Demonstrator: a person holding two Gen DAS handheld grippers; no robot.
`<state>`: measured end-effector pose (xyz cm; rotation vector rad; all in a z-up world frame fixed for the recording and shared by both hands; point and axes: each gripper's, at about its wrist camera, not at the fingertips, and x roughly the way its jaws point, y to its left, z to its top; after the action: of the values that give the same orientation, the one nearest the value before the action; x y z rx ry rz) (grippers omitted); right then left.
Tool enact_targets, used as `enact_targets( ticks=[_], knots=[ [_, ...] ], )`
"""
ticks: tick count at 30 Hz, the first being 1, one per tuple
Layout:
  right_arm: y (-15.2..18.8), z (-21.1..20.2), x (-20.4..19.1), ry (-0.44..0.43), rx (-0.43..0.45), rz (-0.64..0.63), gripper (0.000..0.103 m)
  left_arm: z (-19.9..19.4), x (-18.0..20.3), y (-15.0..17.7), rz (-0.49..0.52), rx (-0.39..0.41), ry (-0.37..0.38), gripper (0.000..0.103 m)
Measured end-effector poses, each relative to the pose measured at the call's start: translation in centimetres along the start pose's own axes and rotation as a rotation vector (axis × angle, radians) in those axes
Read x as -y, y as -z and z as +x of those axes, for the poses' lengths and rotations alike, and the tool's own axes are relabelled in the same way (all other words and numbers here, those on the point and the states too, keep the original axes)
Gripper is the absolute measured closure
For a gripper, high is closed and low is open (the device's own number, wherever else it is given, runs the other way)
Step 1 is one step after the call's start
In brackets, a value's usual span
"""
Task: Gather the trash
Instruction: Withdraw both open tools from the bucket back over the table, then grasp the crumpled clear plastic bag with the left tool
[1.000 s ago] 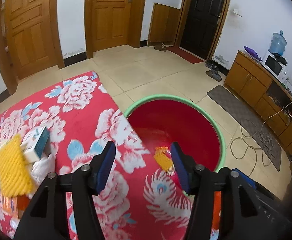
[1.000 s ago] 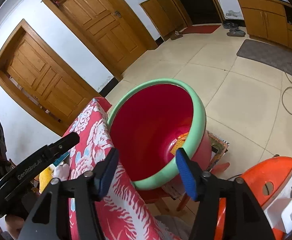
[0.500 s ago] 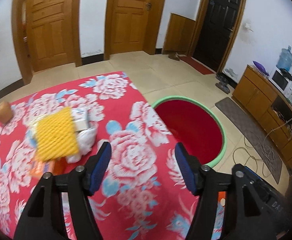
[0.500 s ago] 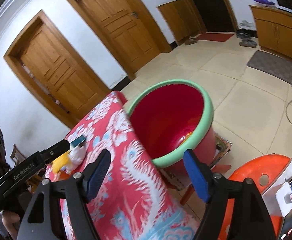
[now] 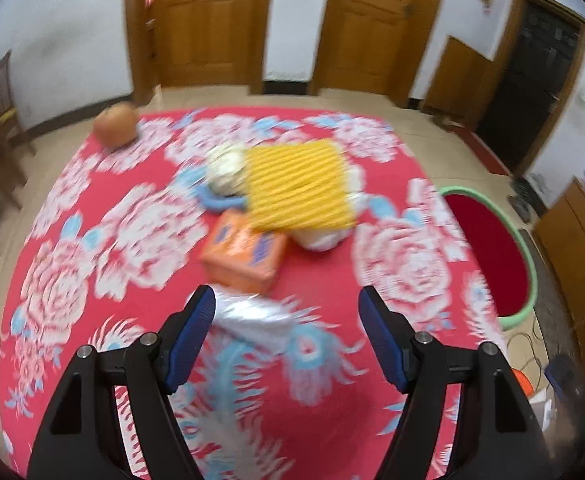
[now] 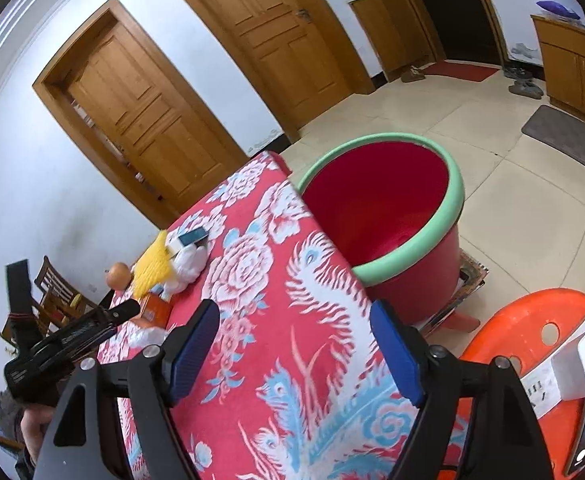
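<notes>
Wooden doors (image 5: 208, 20) and white walls close off the far side of a tiled room. Nearer stands a table under a red floral tablecloth (image 5: 132, 240), and beside its edge sits a big red tub with a green rim (image 6: 408, 216), raised off the floor. An orange plastic stool (image 6: 532, 328) stands next to the tub in the right wrist view.

The trash lies heaped near the middle of the cloth: a yellow foam net (image 5: 300, 184) draped over a crumpled white bag (image 5: 320, 236), an orange carton (image 5: 244, 252) touching them on the near side, and a small blue and white box (image 6: 190, 238) at the heap's far edge. A silvery wrapper (image 5: 252, 312), blurred, lies just ahead of the left gripper (image 5: 286, 320). A round orange fruit (image 5: 116, 124) sits apart at the far corner.

Both grippers' jaws are opening and already wide. The left has nothing pressed between its pads; the right gripper (image 6: 294, 344) hovers over the cloth, gripping nothing.
</notes>
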<state>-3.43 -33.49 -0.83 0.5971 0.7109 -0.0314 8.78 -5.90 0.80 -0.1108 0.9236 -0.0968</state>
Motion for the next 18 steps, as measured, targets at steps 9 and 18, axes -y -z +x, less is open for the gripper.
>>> enact_targets(
  ticks=[9, 18],
  knots=[
    [0.9, 0.2, -0.1, -0.01, -0.022, -0.007, 0.022, 2.8, -2.6, 0.3, -0.092, -0.068, -0.046, 0.029],
    [0.3, -0.9, 1.5, 0.007, 0.005, 0.029, 0.022, 4.6, -2.3, 1.4, -0.109, -0.105, -0.01, 0.036]
  ],
)
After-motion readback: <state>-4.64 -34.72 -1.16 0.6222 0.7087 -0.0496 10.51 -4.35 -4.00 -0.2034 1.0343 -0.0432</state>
